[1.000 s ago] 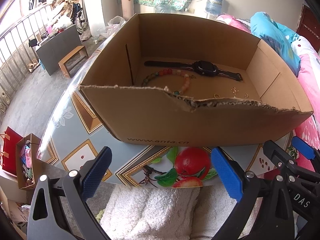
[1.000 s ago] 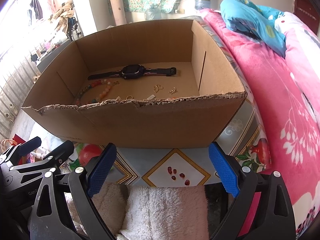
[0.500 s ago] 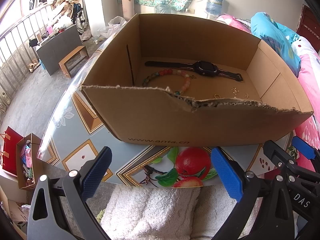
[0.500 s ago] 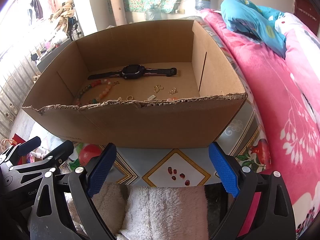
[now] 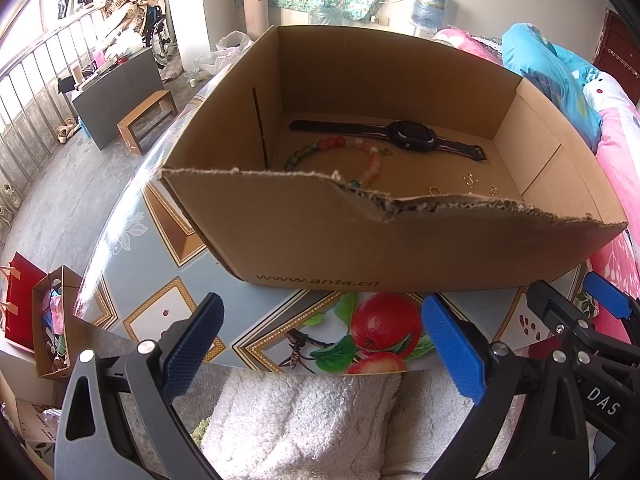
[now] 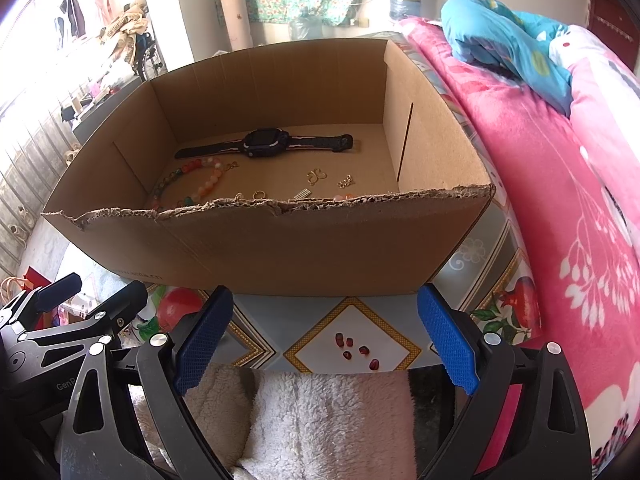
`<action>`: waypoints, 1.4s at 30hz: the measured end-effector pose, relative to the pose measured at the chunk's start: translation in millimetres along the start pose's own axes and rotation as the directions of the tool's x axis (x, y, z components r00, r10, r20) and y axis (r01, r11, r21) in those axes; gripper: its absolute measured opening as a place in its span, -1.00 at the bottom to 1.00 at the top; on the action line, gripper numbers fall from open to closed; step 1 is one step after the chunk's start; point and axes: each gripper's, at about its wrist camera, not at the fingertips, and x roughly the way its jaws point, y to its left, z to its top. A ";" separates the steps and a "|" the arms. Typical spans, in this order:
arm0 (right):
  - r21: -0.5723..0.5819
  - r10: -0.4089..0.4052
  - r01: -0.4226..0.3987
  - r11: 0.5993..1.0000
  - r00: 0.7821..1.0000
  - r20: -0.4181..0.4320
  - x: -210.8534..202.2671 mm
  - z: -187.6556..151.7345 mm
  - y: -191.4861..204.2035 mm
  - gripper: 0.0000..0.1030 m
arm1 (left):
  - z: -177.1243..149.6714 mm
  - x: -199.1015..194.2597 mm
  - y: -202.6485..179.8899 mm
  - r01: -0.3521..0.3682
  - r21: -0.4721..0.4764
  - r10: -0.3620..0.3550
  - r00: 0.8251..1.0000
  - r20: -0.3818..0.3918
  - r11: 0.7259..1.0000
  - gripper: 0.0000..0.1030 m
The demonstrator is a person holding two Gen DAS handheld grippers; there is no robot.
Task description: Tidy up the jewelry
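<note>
An open cardboard box (image 5: 400,248) (image 6: 280,248) stands on a glass-topped table with a fruit print. Inside lie a black watch (image 5: 412,136) (image 6: 266,143), a bracelet of coloured beads (image 5: 352,148) (image 6: 200,178) and several small gold pieces (image 5: 470,180) (image 6: 316,176). My left gripper (image 5: 320,344) is open and empty, held near the table's front edge, short of the box. My right gripper (image 6: 324,344) is open and empty too, beside it on the right. Each gripper shows at the edge of the other's view.
A white fluffy cloth (image 5: 304,420) (image 6: 320,420) lies below the table's front edge under both grippers. A bed with a pink blanket (image 6: 560,200) and a blue pillow (image 6: 500,36) runs along the right. Bags (image 5: 36,312) stand on the floor at left.
</note>
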 end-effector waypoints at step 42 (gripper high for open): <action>-0.001 -0.003 0.003 1.000 1.000 -0.004 0.1 3.6 2.2 0.73 | -1.5 0.2 1.8 -0.001 -0.003 0.001 1.000 -0.005 1.000 0.89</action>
